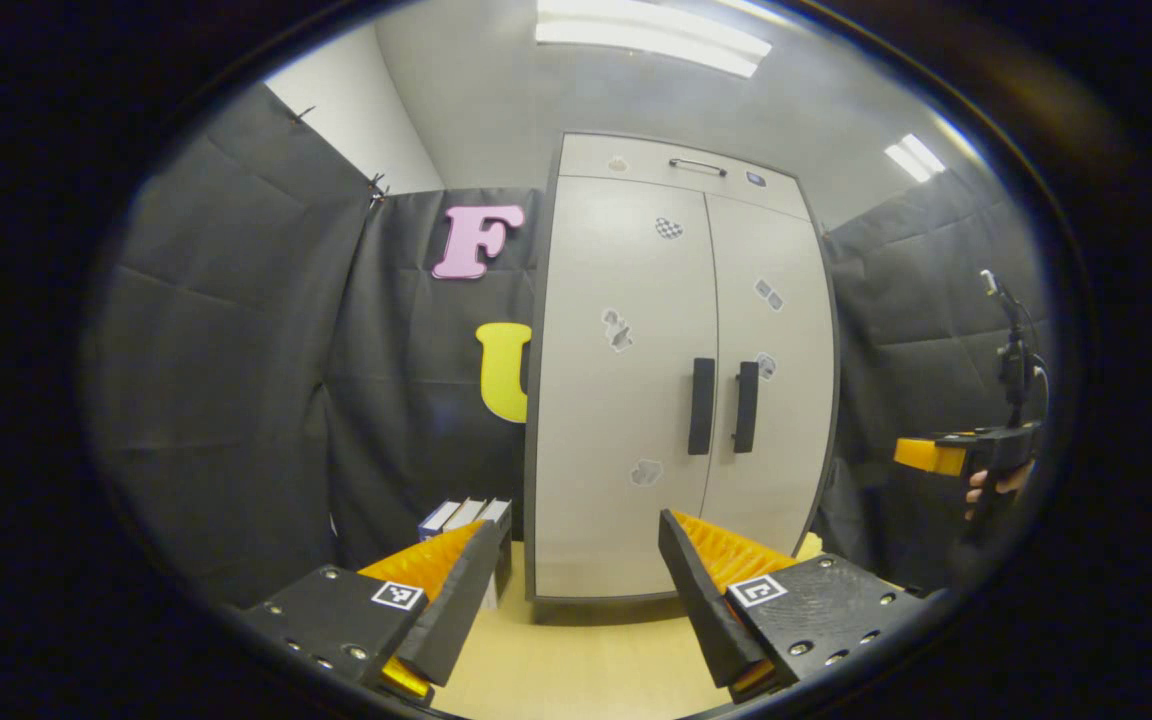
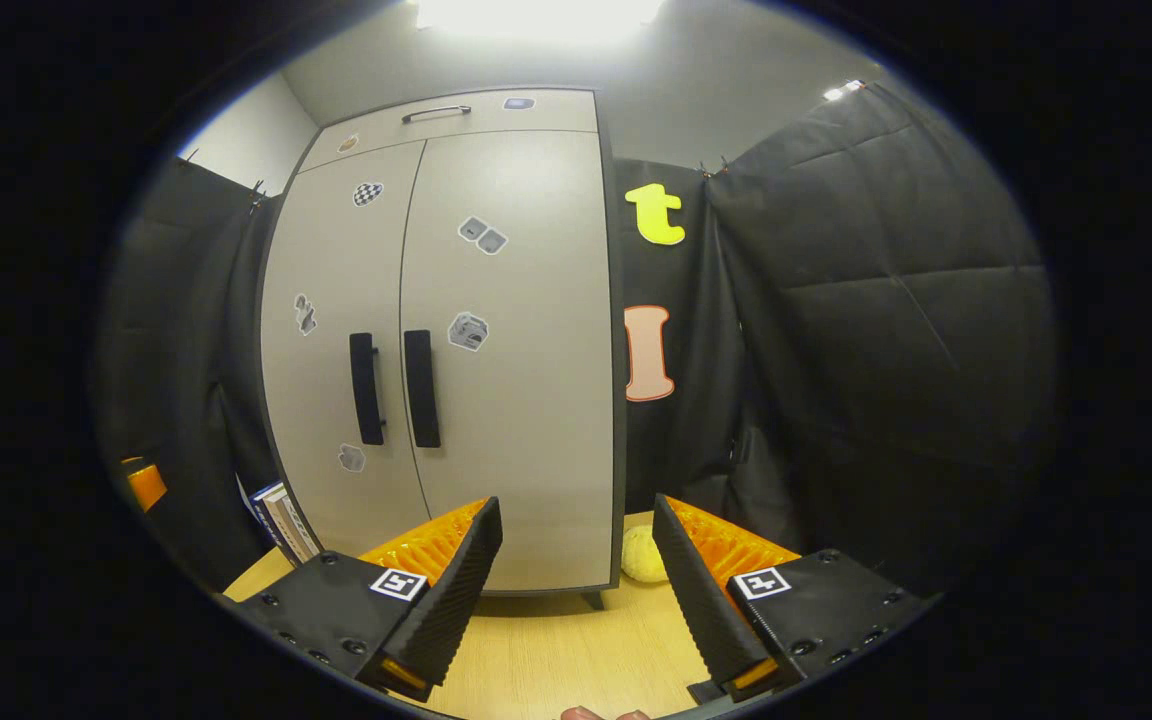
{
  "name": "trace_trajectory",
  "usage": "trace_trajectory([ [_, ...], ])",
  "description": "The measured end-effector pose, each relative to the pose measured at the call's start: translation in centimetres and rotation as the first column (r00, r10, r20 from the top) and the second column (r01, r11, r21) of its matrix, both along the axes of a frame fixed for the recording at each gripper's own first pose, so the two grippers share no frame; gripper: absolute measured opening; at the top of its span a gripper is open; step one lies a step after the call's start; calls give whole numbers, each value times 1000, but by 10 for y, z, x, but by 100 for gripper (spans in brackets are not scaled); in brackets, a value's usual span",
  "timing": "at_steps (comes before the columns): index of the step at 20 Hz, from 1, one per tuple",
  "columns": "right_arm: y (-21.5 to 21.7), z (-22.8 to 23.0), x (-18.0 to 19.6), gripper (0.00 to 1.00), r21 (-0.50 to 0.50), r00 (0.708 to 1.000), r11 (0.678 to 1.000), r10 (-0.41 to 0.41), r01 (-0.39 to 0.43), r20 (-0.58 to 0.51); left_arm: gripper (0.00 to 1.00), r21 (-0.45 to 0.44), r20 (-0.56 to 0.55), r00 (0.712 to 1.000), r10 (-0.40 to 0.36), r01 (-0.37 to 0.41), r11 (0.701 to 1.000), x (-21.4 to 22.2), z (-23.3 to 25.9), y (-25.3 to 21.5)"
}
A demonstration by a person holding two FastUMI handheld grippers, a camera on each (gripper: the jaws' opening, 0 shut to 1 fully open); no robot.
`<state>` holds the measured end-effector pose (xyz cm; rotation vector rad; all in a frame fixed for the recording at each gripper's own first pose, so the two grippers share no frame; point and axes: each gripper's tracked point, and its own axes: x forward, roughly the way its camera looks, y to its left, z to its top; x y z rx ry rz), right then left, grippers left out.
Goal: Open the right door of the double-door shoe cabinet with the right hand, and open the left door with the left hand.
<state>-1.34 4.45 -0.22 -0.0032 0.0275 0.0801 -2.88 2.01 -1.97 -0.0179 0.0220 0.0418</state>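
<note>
Two doors, both shut, on the front of a pale shoe cabinet (image 1: 676, 380) standing upright on a light wooden floor (image 1: 576, 660). Left door (image 1: 621, 400) and right door (image 1: 771, 400) meeting at a middle seam, each with a dark vertical handle beside that seam: left handle (image 1: 701, 406), right handle (image 1: 745, 406). Small stickers scattered over both door faces. Above the doors, a narrow top panel (image 1: 676, 165) with a thin horizontal bar handle.

In the left gripper view, left gripper (image 1: 576, 560) low in the foreground, fingers spread wide, holding nothing, well short of the cabinet and pointing at the lower part of the left door. Some books (image 1: 466, 515) upright on the floor just beside the cabinet's left side. At the far right edge, another gripper (image 1: 966, 455) held in a hand (image 1: 991, 485), well apart from the cabinet.

In the right gripper view, right gripper (image 2: 576, 555) likewise wide open and empty, clear of the cabinet, pointing at the lower right corner of the right door. Same cabinet seen from the right, doors closed, handles side by side. Small yellowish round object (image 2: 643, 555) on the floor by the cabinet's right foot, too blurred to identify. Black cloth booth wall (image 2: 886, 350) behind and to both sides.
</note>
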Motion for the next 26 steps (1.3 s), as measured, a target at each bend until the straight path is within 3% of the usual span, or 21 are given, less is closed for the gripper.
trace_trajectory([
  [10, 8, 19, 5, 96, 71, 1000, 997, 16, -16, 1, 94, -12, -23, 1000, -7, 7, 1000, 3, -15, -4],
  [11, 13, 21, 14, 92, 69, 1000, 997, 20, -20, -3, 94, -11, -24, 1000, -10, 10, 1000, 3, -17, -5],
  [13, 24, 30, 29, 98, 71, 999, 997, 40, -39, -3, 94, -7, -32, 999, -13, 12, 1000, 3, -21, -6],
  [22, 104, 72, 68, 98, 91, 980, 977, 192, -195, 44, 94, -24, -51, 998, -22, 21, 999, 4, -29, -3],
  [26, 135, 87, 97, 98, 36, 974, 975, 218, -220, 54, 94, -24, -55, 998, 0, -1, 1000, 2, -32, 9],
])
